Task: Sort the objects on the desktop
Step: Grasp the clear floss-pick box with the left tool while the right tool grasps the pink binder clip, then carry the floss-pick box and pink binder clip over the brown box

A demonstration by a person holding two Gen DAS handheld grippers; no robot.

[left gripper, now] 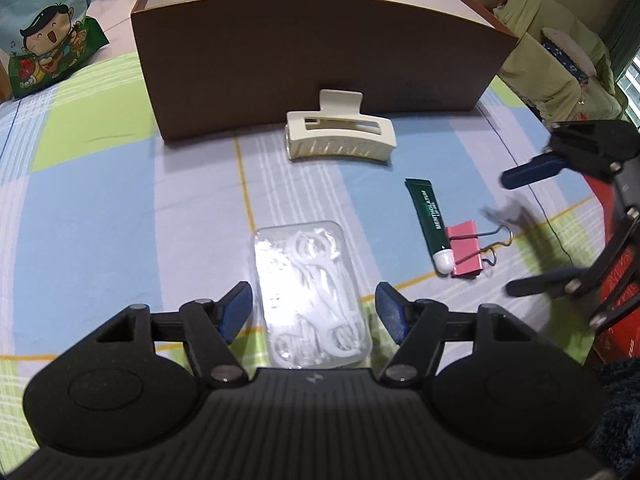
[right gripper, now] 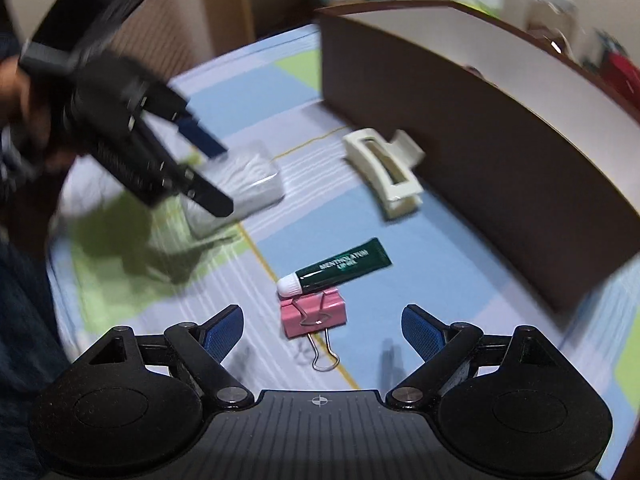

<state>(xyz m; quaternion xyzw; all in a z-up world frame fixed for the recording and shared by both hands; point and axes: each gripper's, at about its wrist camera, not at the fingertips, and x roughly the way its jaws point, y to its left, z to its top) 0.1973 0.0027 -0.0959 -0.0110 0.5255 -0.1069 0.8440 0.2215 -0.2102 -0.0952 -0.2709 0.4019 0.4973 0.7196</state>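
Straddling a clear plastic case of white floss picks (left gripper: 313, 300), the left gripper (left gripper: 314, 312) is seen spread wide; light and slick, the case is best pinched across its long sides. In the right view, the right gripper (right gripper: 322, 330) is held agape above a pink metal binder clip (right gripper: 314, 312), stiff and easily taken by its body.

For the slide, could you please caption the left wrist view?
Open left gripper straddles a clear floss-pick case; hair claw, lip-gel tube, pink binder clip and brown box lie beyond.
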